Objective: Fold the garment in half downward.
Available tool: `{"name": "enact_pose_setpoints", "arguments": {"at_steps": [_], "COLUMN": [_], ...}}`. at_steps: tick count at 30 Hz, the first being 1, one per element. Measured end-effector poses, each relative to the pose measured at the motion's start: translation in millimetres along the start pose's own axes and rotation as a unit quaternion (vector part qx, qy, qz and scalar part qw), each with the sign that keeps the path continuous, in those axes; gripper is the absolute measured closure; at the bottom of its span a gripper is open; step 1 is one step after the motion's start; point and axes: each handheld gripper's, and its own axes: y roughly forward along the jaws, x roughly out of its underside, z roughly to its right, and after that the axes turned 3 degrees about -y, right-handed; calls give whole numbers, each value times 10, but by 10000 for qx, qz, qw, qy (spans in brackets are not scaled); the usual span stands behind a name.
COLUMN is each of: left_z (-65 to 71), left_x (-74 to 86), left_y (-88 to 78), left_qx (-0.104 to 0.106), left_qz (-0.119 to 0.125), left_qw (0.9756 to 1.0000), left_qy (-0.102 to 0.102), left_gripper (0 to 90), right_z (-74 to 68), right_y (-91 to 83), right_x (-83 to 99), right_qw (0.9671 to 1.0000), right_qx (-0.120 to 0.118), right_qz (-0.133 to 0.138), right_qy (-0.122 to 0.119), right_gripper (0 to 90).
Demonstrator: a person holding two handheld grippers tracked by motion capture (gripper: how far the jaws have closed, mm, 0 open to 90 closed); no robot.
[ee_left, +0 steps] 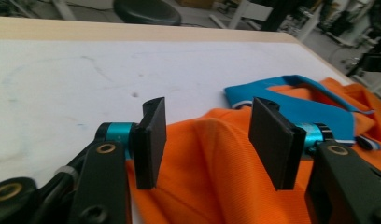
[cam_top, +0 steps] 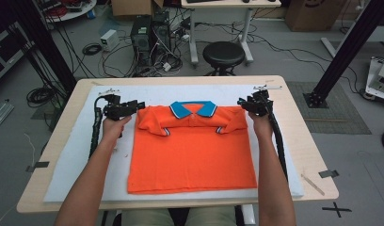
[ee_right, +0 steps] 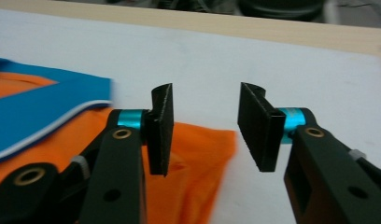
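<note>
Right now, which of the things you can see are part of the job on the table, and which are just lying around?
Part of the job:
orange polo shirt, sleeves folded in
left gripper, jaws open at the shirt's shoulder
right gripper, jaws open at the other shoulder
white mat under the shirt

Just lying about:
black stool
computer tower
cardboard box
</note>
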Motion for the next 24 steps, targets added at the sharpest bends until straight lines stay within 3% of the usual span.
{"name": "enact_pose_setpoints", "arguments": {"at_steps": [2,5,9,10,13,14,15,17,19,21,24], "left_z": [14,14,41,52,96,111,126,139,156,147,142], "left_x": [17,73,137,144,161,164,169,173,177,186,188], "left_y": [58,144,228,235,259,263,267,264,238,154,80], "left_qx": [139,268,323,309,241,212,204,177,181,244,300], "left_qz": [-113,-374,-741,-790,-921,-927,-888,-861,-745,-492,-367], "left_qw": [9998,9988,9967,9964,9953,9951,9955,9955,9963,9980,9985], "left_qy": [-75,-190,-84,-41,199,260,272,354,399,298,285], "left_gripper": [423,423,428,473,760,760,818,853,854,854,853], "right_z": [-82,-137,-290,-328,-460,-460,-485,-509,-515,-542,-558], "right_y": [34,80,239,276,384,384,405,439,432,367,303], "right_x": [-3,6,31,36,49,49,56,87,92,74,52], "right_qw": [9996,9991,9963,9954,9927,9927,9922,9891,9886,9882,9883], "right_qx": [-224,-356,-645,-689,-773,-773,-753,-765,-748,-704,-713], "right_qz": [-91,-171,-477,-554,-719,-719,-785,-1016,-1036,-880,-791], "right_qy": [-128,-171,-309,-372,-586,-586,-614,-747,-795,-1034,-1093], "right_gripper": [531,528,525,525,552,552,608,877,896,900,900]}}
